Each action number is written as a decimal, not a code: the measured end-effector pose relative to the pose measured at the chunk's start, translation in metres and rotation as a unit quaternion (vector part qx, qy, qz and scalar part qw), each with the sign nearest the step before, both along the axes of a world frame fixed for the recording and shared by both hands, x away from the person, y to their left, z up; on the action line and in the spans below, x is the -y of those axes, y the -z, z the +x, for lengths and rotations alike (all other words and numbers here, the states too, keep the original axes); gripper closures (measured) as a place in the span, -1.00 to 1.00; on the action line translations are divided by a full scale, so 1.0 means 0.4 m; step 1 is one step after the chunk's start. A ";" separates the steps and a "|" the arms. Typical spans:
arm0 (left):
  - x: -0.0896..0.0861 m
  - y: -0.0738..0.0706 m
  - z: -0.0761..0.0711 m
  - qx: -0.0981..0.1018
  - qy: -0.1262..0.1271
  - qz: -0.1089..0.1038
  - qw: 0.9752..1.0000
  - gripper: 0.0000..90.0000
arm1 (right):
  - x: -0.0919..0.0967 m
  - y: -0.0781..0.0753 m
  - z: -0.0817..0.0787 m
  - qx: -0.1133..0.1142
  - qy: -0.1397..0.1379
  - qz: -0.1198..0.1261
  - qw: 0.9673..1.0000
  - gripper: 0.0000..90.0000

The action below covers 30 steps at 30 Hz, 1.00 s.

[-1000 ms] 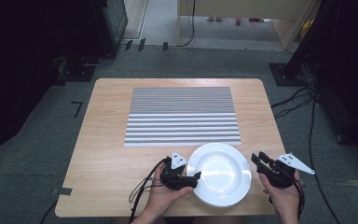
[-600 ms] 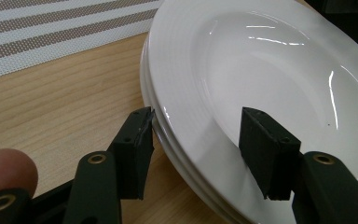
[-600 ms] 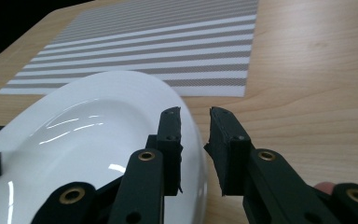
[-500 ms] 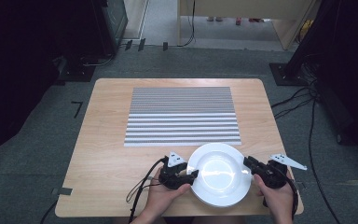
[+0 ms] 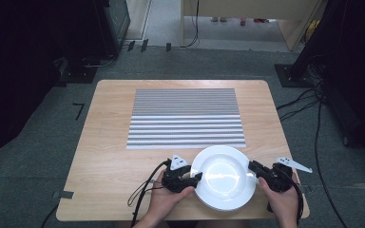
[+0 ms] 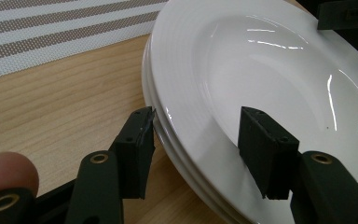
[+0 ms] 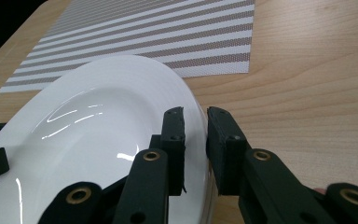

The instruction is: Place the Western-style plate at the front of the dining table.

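Dark floor and cables ring a pale wooden table [image 5: 109,190], with a grey striped mat [image 5: 185,118] laid across its middle. At the near edge, just in front of the mat, sits a stack of white plates [image 5: 224,176]; the left gripper view shows at least three rims nested one under another. A person's hands come up from below on either side of it. The left gripper [image 5: 192,178] has its jaws astride the stack's left rim, one under the edge and one over the top plate's brim; they have just been closing, but in its own view I still see a gap at the upper pad, so I would not call it a firm pinch yet. The right gripper [image 5: 253,169] has also been closing, and its jaws now stand narrow with the right rim [image 7: 196,126] between them, seemingly pinching just the thin edge of the top plate. As for handling, I'd judge this glazed china stiff, fairly heavy as a stack, brittle if knocked, and slick under the black pads: the shine in the bowl [image 6: 279,79] says as much. The flat brim is the only sensible hold, taken on opposite sides as they are now, and well onto it rather than at the very lip. If only the top plate is wanted, the left jaws should take that one rim alone; lifted unevenly, it could slide off the others or clatter back down.
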<state>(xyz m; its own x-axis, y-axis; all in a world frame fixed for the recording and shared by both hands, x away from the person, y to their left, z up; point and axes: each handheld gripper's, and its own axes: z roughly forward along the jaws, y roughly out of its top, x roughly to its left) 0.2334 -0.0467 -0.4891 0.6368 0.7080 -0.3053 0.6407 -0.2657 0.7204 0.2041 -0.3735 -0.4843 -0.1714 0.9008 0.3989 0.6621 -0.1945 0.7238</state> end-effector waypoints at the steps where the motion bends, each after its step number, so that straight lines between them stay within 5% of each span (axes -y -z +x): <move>1: 0.000 0.000 0.000 -0.003 0.000 0.000 1.000 0.04 | 0.000 0.000 0.000 -0.002 0.001 0.001 1.000 0.75; 25: 0.003 0.001 -0.002 -0.012 -0.018 -0.003 1.000 0.08 | 0.016 0.007 0.003 -0.009 0.011 0.052 0.999 0.83; 30: 0.003 0.002 -0.002 -0.010 -0.017 -0.002 1.000 0.09 | 0.034 0.010 0.006 -0.008 0.011 0.100 0.995 0.87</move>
